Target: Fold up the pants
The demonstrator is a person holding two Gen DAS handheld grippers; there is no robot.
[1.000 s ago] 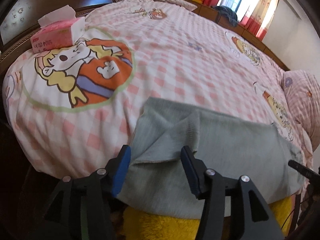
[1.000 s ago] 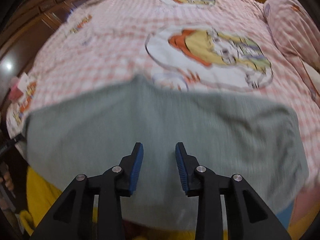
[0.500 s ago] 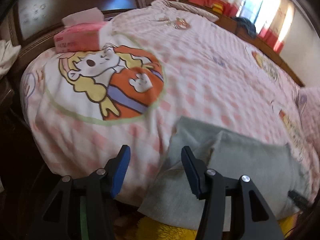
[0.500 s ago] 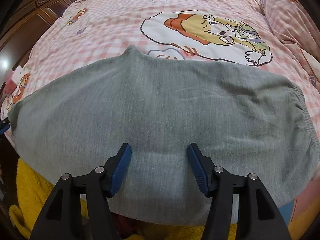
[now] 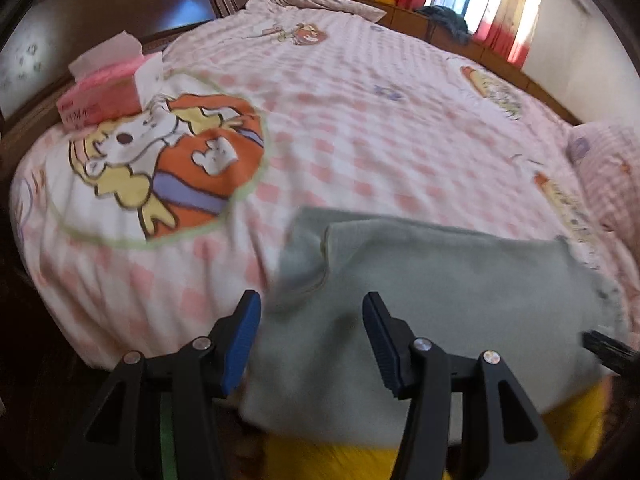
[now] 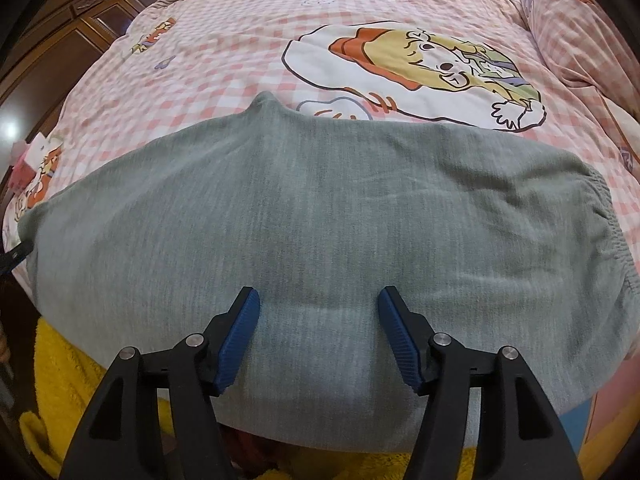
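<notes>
Lying folded lengthwise along the near edge of the bed [image 6: 224, 60], the grey pants [image 6: 340, 216] (legs apparently stacked) seem to need crosswise folds yet, with the left tool [image 5: 310, 338] and right tool [image 6: 318, 334] both spread, holding nothing.

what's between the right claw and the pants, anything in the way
Nothing visible. The right claw is open right over the grey pants, which lie flat on the checked bedspread with nothing on top of them.
</notes>
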